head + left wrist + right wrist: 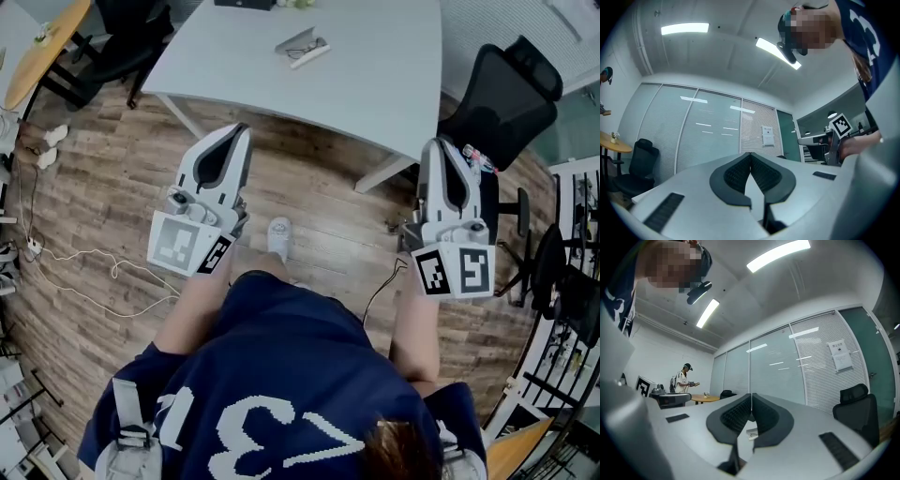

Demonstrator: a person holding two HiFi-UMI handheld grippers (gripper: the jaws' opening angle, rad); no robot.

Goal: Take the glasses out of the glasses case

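Pale grey glasses case lies open on the far part of the white table, well apart from both grippers; dark-framed glasses show at its near edge, too small to tell whether they rest in it or partly over the rim. The right gripper view catches the same case low in the gap beneath the jaw pads, distant on the tabletop. Left gripper held over the wooden floor, short of the table's near edge; jaws pressed together at the tips, nothing between them. Right gripper held level with it on the right, near the table's right corner; jaws likewise closed tip to tip and empty. Both point toward the table. Black office chair stands right of the table. Round wooden table at far left. White cable trails across the floor on the left. White shoe shows between the grippers. A second person stands far off by the wooden table.
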